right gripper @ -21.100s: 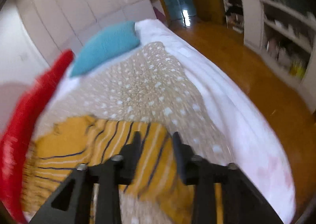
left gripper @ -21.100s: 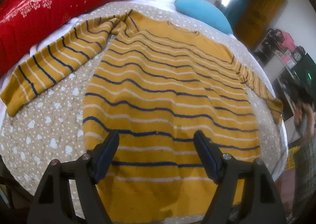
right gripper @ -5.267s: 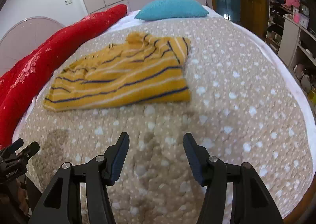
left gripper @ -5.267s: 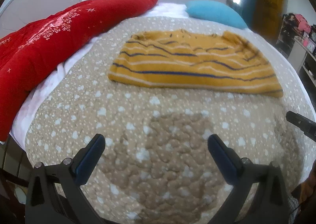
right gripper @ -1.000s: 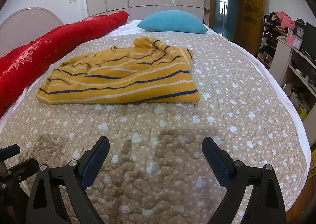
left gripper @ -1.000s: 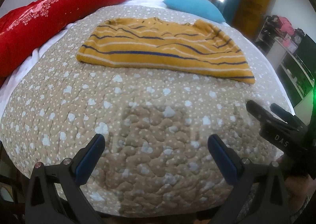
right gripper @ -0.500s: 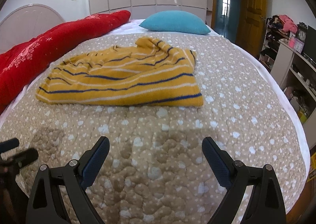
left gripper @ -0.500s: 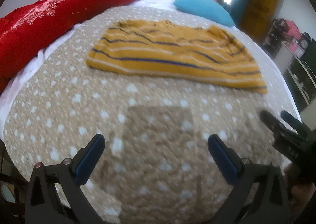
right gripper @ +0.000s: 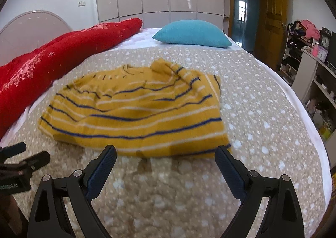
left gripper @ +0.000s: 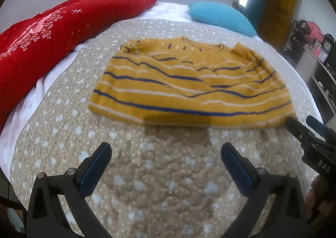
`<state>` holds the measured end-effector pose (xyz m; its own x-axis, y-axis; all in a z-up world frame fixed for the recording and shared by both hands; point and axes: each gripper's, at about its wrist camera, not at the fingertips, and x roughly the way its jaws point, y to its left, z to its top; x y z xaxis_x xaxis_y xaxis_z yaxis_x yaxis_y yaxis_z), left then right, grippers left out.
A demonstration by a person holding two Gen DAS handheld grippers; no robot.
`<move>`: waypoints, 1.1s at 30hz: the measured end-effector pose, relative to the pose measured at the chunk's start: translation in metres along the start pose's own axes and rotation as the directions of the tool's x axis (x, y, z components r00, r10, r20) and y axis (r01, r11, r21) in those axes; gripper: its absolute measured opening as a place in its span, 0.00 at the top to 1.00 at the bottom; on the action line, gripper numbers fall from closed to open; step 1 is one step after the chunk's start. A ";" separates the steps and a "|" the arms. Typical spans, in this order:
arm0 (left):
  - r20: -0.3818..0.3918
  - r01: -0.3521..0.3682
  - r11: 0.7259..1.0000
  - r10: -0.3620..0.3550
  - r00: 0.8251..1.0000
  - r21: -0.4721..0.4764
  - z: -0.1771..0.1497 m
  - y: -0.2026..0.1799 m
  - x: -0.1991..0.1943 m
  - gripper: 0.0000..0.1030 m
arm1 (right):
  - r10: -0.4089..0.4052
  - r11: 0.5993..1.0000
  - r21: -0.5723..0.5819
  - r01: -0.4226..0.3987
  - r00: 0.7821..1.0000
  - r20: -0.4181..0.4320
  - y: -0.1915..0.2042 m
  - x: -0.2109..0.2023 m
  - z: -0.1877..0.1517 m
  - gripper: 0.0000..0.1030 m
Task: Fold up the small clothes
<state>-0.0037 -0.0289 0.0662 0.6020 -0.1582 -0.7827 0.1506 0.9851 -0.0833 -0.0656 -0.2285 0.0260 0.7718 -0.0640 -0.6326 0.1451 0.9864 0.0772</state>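
Now closing in: left gripper (left gripper: 166,154) and right gripper (right gripper: 166,157), jaws spread wide and empty, low over bed (right gripper: 262,112); striped sweater (right gripper: 134,116) ahead, seemingly half-folded. Next, probably pinching near corners for another fold.

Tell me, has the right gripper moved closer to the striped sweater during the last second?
Yes. The right gripper has advanced toward the yellow striped sweater; its fingertips now reach the near hem.

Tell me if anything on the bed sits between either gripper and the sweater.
Nothing visible does. Only bare quilt lies between the open left gripper and the sweater, and likewise ahead of the open right gripper. The red blanket and blue pillow lie off to the side and beyond.
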 end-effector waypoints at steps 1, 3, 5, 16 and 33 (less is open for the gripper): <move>-0.002 -0.001 1.000 0.001 1.000 0.004 0.001 -0.001 0.002 0.00 | 0.003 1.000 -0.001 -0.003 1.000 0.000 0.001 0.001 0.001 0.06; -0.007 -0.003 1.000 0.003 1.000 0.012 0.002 -0.002 0.006 0.00 | 0.001 1.000 -0.011 -0.001 1.000 0.001 0.003 0.005 0.004 0.06; -0.011 -0.008 1.000 0.008 1.000 0.013 0.004 -0.002 0.010 0.00 | -0.003 1.000 -0.017 0.003 1.000 0.001 0.004 0.008 0.007 0.06; -0.044 -0.019 1.000 0.019 0.999 -0.001 0.000 0.005 0.026 0.00 | -0.001 1.000 -0.003 0.001 1.000 -0.031 0.000 0.022 0.001 0.06; -0.100 -0.103 0.993 0.097 0.990 -0.063 -0.027 0.107 0.043 0.00 | 0.302 0.911 -0.249 -0.328 0.943 -0.140 0.141 0.044 0.046 0.19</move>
<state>0.0165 0.0717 0.0070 0.5321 -0.0546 -0.8449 0.0381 0.9985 -0.0406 0.0169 -0.0989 0.0446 0.6849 0.2584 -0.6813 -0.2758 0.9574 0.0859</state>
